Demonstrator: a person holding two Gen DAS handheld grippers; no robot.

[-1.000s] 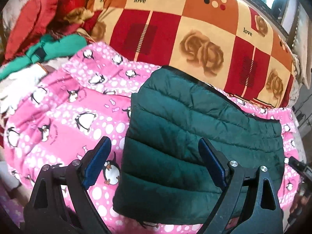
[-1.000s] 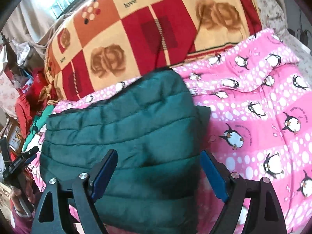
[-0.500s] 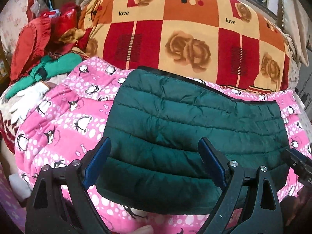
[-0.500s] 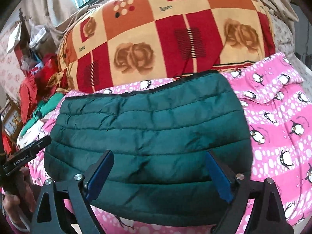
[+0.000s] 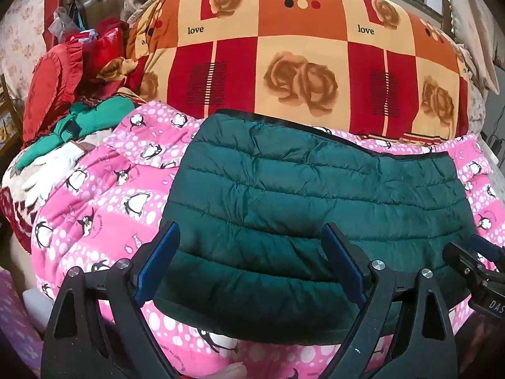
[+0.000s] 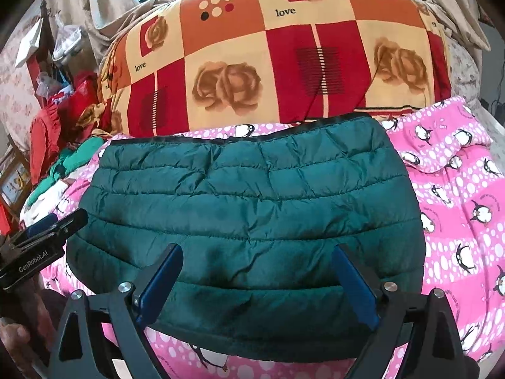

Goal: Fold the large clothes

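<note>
The dark green quilted puffer jacket point(image 5: 315, 208) lies folded on the pink penguin-print blanket point(image 5: 94, 208). Nearest us, left gripper point(image 5: 251, 265) and right gripper point(image 6: 257, 281) gape empty above it. We suspect the springy padding may unfold toward the far rose-patterned quilt point(image 6: 252, 63).

One green jacket point(image 5: 315, 208), two blankets point(image 5: 94, 214).

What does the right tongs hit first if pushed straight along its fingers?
Most likely the folded dark green quilted puffer jacket lying on the pink penguin-print blanket. The right tongs, jaws open and empty, point down at its near half; depth is uncertain.
</note>
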